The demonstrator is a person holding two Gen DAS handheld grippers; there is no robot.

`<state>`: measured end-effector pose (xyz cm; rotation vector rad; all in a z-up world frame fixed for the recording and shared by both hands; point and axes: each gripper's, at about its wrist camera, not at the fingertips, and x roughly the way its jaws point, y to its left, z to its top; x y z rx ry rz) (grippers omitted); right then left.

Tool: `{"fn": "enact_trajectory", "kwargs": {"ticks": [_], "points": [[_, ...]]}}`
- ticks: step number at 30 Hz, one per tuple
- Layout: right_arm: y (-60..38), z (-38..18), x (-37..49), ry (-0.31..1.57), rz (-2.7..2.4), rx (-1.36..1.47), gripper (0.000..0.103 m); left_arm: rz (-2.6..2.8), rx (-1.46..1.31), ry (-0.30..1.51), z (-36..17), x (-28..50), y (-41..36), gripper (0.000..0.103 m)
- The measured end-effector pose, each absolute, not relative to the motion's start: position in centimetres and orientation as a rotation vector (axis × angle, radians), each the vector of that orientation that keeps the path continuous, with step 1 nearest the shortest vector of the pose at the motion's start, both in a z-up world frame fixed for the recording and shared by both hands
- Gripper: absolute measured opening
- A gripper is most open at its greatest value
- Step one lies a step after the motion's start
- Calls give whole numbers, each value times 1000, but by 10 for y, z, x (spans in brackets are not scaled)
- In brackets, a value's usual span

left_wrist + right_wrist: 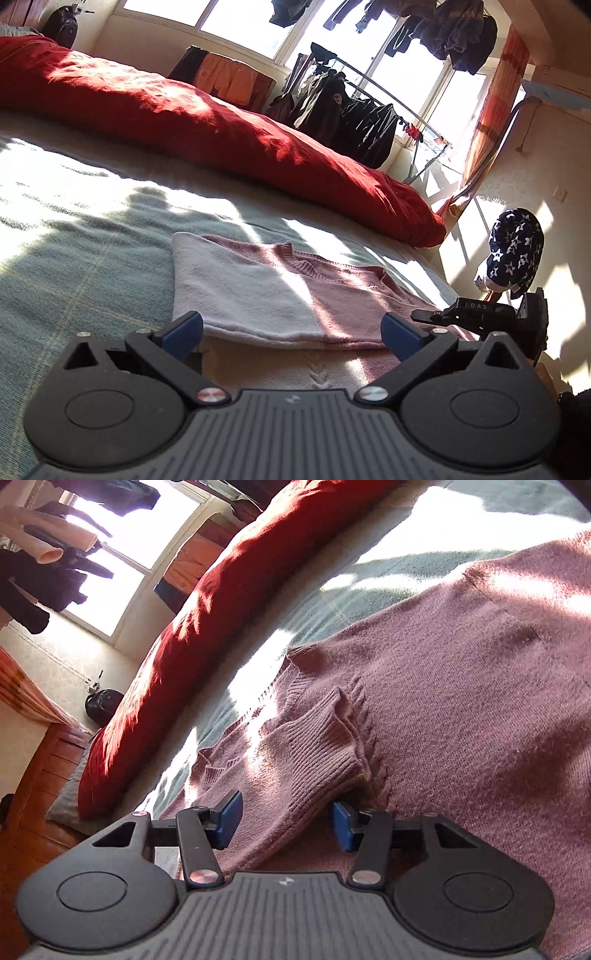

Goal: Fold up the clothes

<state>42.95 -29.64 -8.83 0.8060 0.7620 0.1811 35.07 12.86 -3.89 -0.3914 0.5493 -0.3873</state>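
A pink knit sweater (280,291) lies partly folded on the green-grey bed cover (74,258), its neckline toward the red quilt. My left gripper (293,332) is open wide just short of the sweater's near folded edge, with nothing between its blue pads. My right gripper (286,821) is over the sweater body (461,701), its jaws half closed on the ribbed sleeve (314,753). The sleeve fills the gap between the pads and arches up in front of them. The left wrist view also shows the right gripper (480,317) at the sweater's right side.
A long red quilt (207,125) lies across the far side of the bed. Behind it stands a drying rack with dark clothes (351,114) in front of bright windows. A star-patterned cloth (513,251) hangs off the bed's right side. A wooden cabinet (33,794) stands left.
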Motion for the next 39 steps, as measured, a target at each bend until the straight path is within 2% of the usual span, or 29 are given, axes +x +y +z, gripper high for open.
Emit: {"fn": "enact_trajectory", "kwargs": {"ticks": [2,8,16,25,33,39], "points": [[-295,-86,430,763,148,766,15,-379,-388,556,-40,351,128,102],[-289,-57,417,716,158,676,10,-379,-396,553,-40,351,130,102],[-300,-57,411,774,55,610,10,-380,-380,562,-40,350,128,102],[-278,-19,420,741,113,429,23,-391,-335,577,-35,346,128,102],[-260,-56,445,847,111,330,24,-404,-337,600,-33,347,133,102],[-224,-16,439,793,257,180,26,-456,-393,581,-24,339,152,102]]}}
